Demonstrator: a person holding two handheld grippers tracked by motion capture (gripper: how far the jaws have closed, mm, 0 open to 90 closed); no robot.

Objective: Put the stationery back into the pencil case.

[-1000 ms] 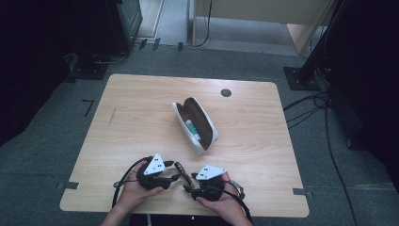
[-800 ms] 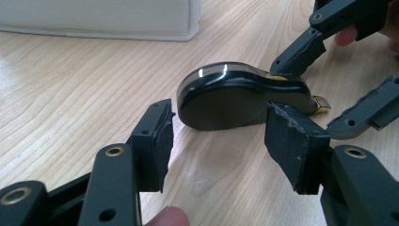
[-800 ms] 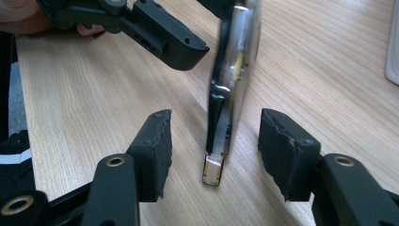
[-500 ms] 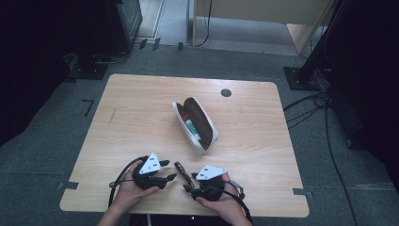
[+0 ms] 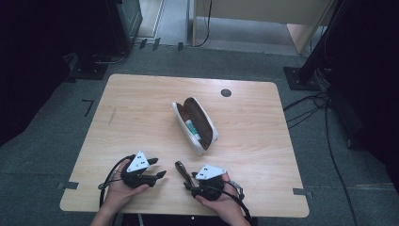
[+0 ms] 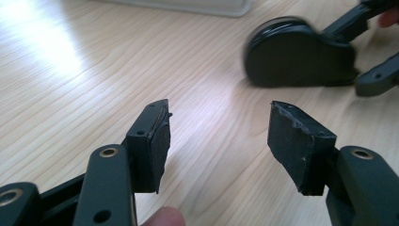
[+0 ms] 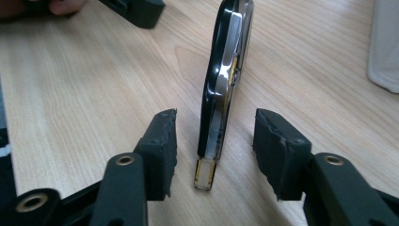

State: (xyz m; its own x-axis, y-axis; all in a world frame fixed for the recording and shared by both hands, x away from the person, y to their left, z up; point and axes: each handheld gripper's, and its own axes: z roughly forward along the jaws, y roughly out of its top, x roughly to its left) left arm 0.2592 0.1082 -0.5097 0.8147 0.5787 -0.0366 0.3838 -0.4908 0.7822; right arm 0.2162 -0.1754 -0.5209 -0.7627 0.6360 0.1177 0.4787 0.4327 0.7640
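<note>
A black glossy object with a chrome strip and a gold-coloured tip stands on edge near the table's front edge; it resembles folded sunglasses. My right gripper lies with its jaws on either side of it. Those jaws have just been closing, but gaps remain between both pads and the object. My left gripper rests to the left of it, open and empty, and sees the object farther off. An open glasses case, white outside and brown inside, holds something green.
The wooden table has a dark grommet hole near its far edge. The case's white side shows in the right gripper view. Cables and stand bases lie on the grey floor around the table.
My left gripper has slid to the left, away from the black object. The right hand has stayed where it was, with the object between its jaws.
</note>
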